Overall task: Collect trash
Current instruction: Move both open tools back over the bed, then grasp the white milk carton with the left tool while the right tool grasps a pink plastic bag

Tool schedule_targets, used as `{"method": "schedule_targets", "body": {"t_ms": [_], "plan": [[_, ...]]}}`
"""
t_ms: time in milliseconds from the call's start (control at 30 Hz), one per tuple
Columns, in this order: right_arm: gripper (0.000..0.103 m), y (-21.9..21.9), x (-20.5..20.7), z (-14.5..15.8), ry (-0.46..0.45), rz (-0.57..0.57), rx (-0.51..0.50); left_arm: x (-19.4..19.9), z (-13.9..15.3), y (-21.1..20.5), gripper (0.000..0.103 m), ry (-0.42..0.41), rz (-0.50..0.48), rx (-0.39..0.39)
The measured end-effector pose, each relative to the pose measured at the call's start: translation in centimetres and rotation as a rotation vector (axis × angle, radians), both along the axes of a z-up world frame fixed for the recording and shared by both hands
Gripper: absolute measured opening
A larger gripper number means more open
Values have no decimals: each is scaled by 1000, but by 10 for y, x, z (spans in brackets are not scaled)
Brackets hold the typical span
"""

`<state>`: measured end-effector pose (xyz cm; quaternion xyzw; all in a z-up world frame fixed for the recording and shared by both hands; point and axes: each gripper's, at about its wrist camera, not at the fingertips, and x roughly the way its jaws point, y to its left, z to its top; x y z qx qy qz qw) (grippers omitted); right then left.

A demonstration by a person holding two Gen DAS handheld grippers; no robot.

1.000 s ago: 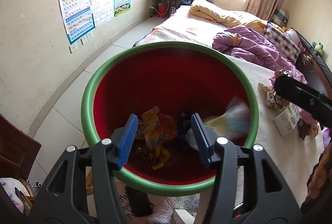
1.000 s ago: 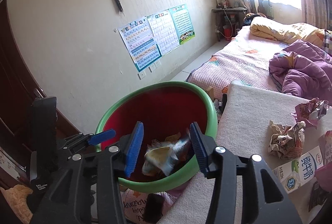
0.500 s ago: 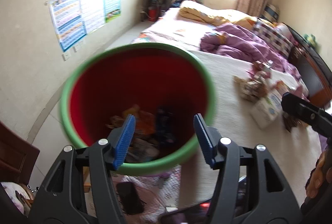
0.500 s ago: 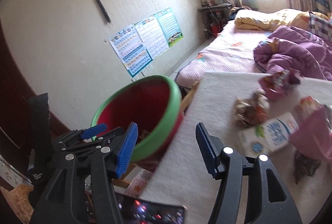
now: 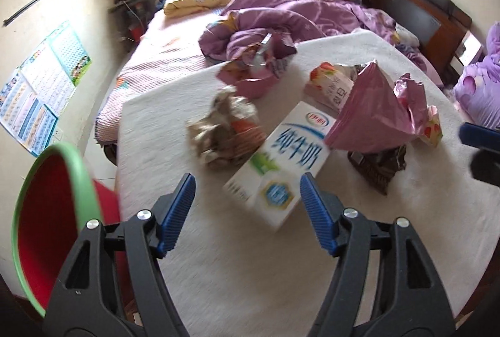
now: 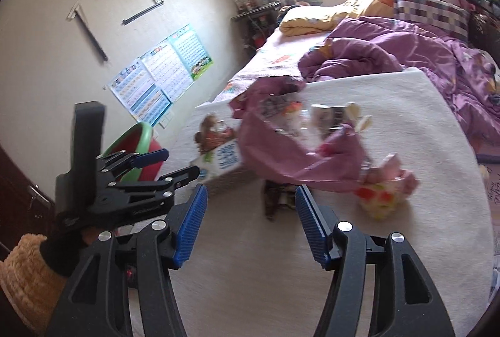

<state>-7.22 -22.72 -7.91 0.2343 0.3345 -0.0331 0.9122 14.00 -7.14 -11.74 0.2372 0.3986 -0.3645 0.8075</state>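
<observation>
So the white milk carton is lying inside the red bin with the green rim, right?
Not quite. The white milk carton lies on the white mat, outside the red bin with the green rim; the left wrist view shows it among other trash there.

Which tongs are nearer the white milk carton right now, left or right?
Left. The left tongs stand open right before the milk carton, which lies just beyond the tips. The right tongs, also open, face the pink bag, with the carton off to their left.
</observation>
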Motion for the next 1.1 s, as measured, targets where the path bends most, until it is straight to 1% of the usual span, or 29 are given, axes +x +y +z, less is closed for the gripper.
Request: {"method": "schedule_targets", "body": {"t_ms": [67,133,167,200,233,300,400,467,500,533,633,767,867,900,967,1000,1033,1100], "plan": [[58,-14,-11,-2,0,-10,8,5,-7,-17,69,23,-11,27],[58,-29,-18,-5,0,-17,19,9,-8,-26,73,52,-10,20],[58,-35,-21,-6,-1,-19,24,12,-8,-31,74,79,-9,22],[58,-42,-24,-7,-4,-19,31,14,-9,-35,77,109,-11,23],[58,-46,-26,-7,-6,-17,37,15,-10,-38,77,135,-12,26],[58,-51,-27,-7,-14,-10,43,13,-15,-45,77,152,-8,54],[58,-57,-28,-7,-24,6,54,2,-24,-52,77,128,-17,111],[58,-61,-25,-8,-28,22,62,-4,-28,-52,72,116,-8,130],[58,-61,-25,-7,-29,29,64,-8,-29,-50,67,118,-1,131],[58,-62,-23,-8,-30,39,66,-9,-27,-48,61,122,7,128],[58,-59,-16,-5,-33,63,66,-20,-23,-36,53,129,46,110],[58,-57,-4,0,-31,101,39,-40,-21,-15,53,191,136,55],[59,-50,17,4,8,170,-19,-62,-21,-6,53,186,180,40],[59,-48,21,6,8,184,-40,-67,-21,-4,53,189,193,32],[61,-40,34,9,15,230,-93,-71,-19,-1,55,199,222,7],[63,-36,40,9,27,249,-119,-72,-18,1,59,199,238,-5],[63,-31,47,8,38,270,-148,-72,-16,1,61,192,251,-11],[63,-23,56,6,49,300,-185,-72,-15,1,62,176,270,-15]]}}
